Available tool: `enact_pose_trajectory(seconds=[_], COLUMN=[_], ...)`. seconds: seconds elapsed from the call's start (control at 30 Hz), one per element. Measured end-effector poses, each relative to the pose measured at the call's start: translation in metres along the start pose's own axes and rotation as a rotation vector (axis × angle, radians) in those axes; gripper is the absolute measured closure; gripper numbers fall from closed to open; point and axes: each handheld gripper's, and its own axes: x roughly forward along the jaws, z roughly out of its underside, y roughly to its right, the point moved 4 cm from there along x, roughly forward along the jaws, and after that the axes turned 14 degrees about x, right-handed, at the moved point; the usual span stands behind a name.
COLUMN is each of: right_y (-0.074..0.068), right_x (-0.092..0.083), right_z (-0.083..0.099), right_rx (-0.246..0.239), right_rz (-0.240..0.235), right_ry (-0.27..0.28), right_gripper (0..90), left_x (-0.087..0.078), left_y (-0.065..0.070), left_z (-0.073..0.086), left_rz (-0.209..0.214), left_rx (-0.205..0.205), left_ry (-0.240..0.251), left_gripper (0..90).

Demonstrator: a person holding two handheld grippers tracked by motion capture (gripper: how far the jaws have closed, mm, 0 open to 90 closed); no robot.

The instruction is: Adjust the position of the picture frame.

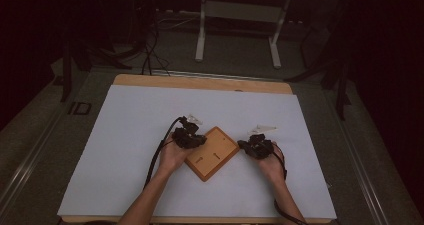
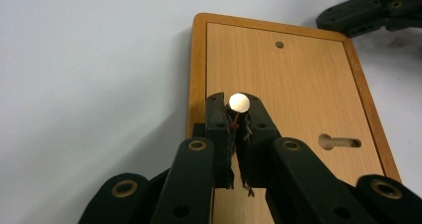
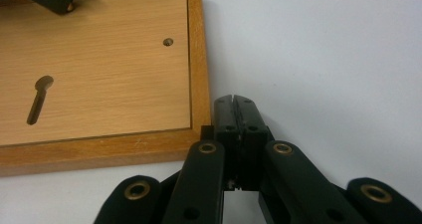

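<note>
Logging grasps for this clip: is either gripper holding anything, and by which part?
The left gripper is shut on a small round-headed pin, clamped by its thin shank just below the head, above the wooden board. The right gripper is shut on nothing.

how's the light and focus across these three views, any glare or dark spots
High view: dim, room nearly black, only the white table cover lit. Left gripper view: bright, glare on the round pin head between the shut jaws, near linkage soft. Right gripper view: evenly lit, wooden board sharp.

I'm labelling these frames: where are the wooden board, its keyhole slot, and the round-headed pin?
Framed wooden board (image 1: 212, 152), high view, panel centre.
Keyhole slot (image 2: 339, 142), left gripper view, slot middle.
Pale round-headed pin (image 2: 239, 103), left gripper view, its head.
</note>
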Motion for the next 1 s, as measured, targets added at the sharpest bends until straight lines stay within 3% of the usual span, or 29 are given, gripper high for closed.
enact_pose_trajectory(seconds=[0.23,0.33,0.5,1.0], right_y=[-0.008,-0.017,-0.029,-0.039], right_x=[-0.007,-0.012,-0.021,-0.03], right_z=[0.008,0.014,0.021,0.03], right_rx=[0.001,-0.023,-0.052,-0.06], right_rz=[-0.061,-0.083,-0.095,-0.11], right_ry=[-0.02,-0.03,-0.04,-0.039], right_gripper=[89.7,89.7,89.7,89.6], left_x=[-0.002,0.0,0.002,0.002], left_y=[-0.003,-0.001,0.002,0.007], left_z=[-0.001,-0.002,-0.003,-0.006], left_rz=[0.02,0.027,0.037,0.034], left_rx=[-0.027,-0.024,-0.022,-0.007], left_ry=[0.019,0.023,0.03,0.035], left_gripper=[84.7,84.7,84.7,84.7])
